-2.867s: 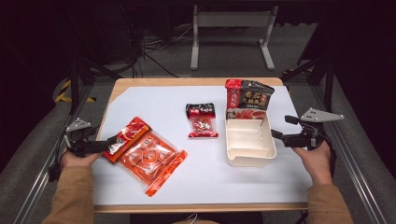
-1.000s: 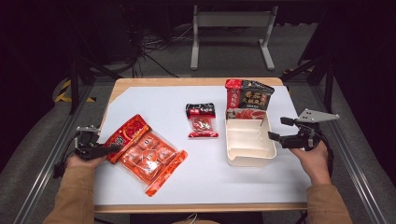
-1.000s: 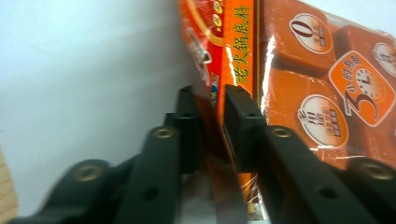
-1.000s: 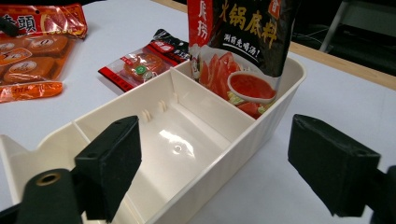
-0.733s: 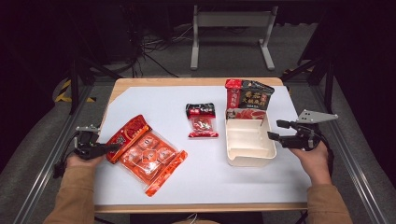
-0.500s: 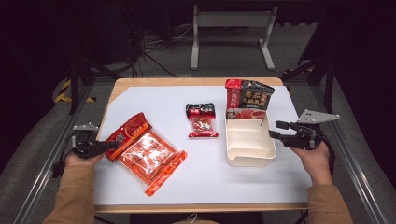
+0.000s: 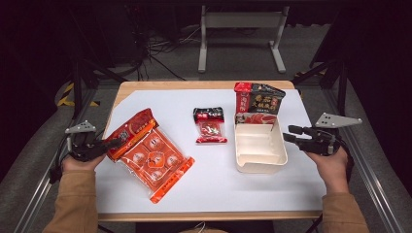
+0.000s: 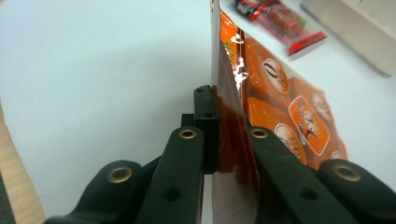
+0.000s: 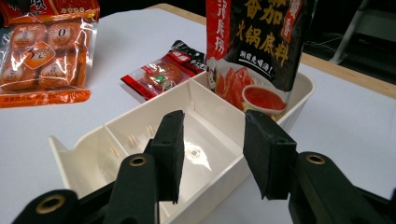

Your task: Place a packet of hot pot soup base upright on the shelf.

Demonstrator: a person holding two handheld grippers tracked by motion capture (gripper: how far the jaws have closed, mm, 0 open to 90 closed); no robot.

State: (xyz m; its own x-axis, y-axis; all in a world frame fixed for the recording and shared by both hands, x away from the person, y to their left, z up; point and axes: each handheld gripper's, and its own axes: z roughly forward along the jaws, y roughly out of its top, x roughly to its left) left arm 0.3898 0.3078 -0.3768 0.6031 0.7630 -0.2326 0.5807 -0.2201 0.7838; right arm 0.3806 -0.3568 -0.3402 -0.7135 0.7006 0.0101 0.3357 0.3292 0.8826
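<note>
Plenty of bare white table (image 7: 214, 189) lies in front of the orange snack pack (image 7: 148, 154), which sits at the left edge with its near end lifted. It's a glossy orange pouch of round pieces under a red header. The left gripper (image 7: 111, 143) is clamped tight on the header, hand low at the table's side. The right gripper (image 7: 290, 134) (jaws just narrowing, part open, nothing between them) hovers by the cream tray (image 7: 260, 162).
</note>
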